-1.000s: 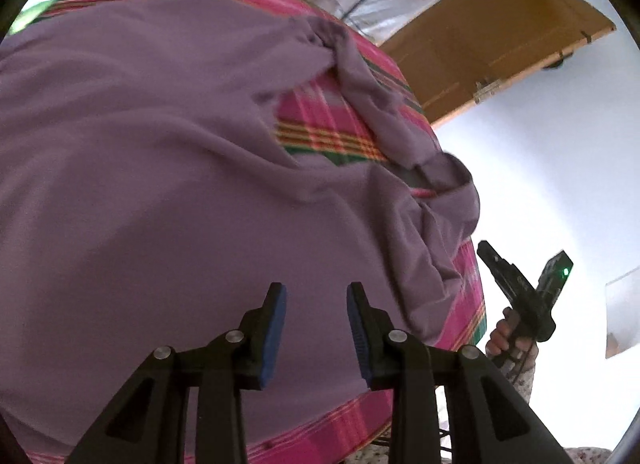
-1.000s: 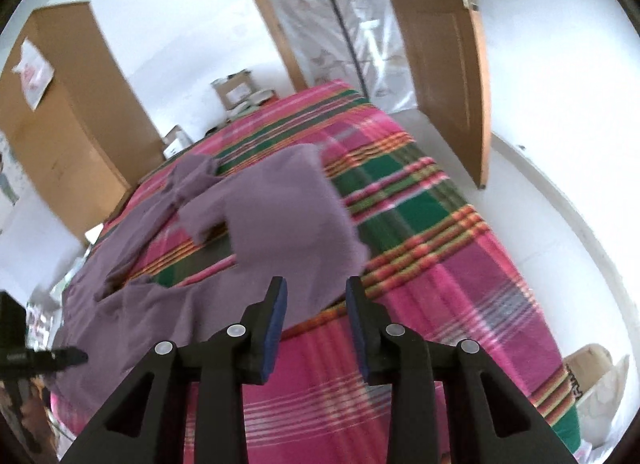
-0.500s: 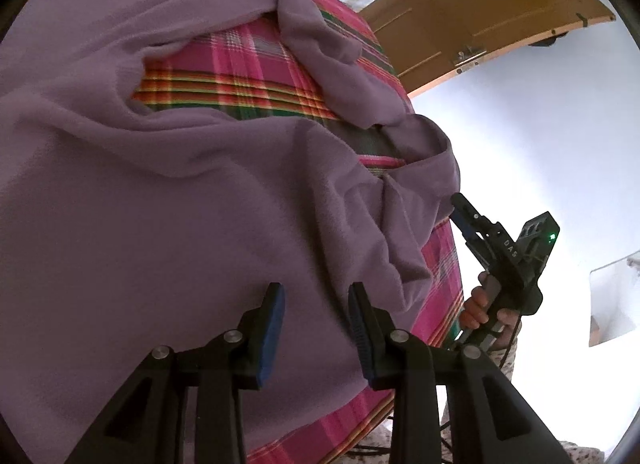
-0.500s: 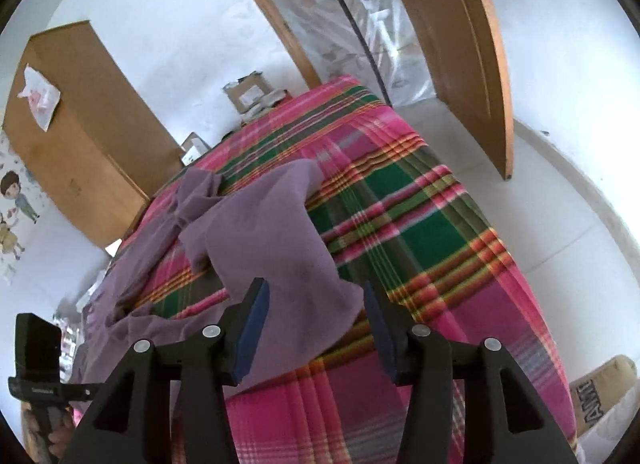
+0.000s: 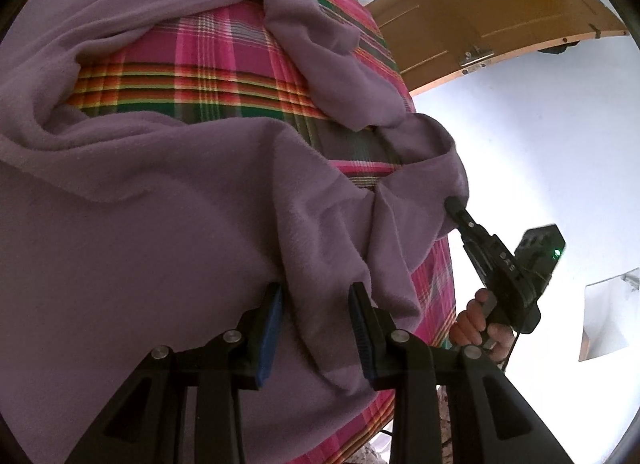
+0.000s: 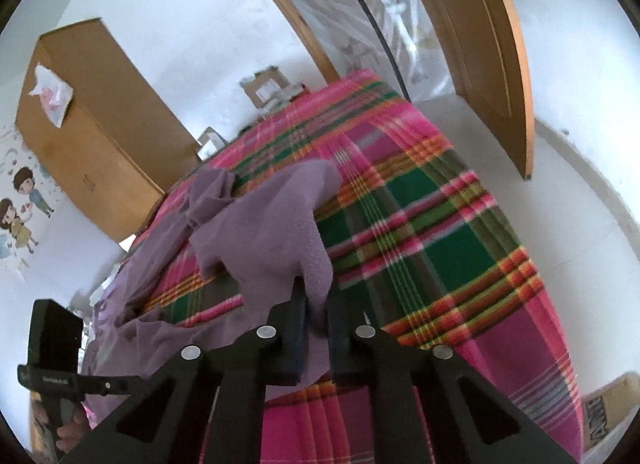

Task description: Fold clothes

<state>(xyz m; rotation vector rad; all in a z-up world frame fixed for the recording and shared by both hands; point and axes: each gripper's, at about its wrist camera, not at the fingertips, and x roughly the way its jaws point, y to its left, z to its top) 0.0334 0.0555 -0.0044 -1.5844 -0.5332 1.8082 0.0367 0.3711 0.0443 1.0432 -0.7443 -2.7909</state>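
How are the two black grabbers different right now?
The right hand-held gripper is closing its jaws on a corner of the purple garment; the left hand-held gripper stands open, and nothing is pinched. The right one's cloth lifts off the plaid bedspread; cloth under the left lies flat. Both are black with blue pads.

Fuzzy matt purple garment [image 5: 168, 224] on woven plaid bedspread [image 6: 460, 232]; wooden door [image 5: 500, 12].

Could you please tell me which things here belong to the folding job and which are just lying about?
Part of the job:
- purple garment
- right claw, closing on the garment's edge
- left claw, open over the garment
- plaid bedcover as work surface

Lying about:
- wooden cabinet
- door
- cardboard boxes
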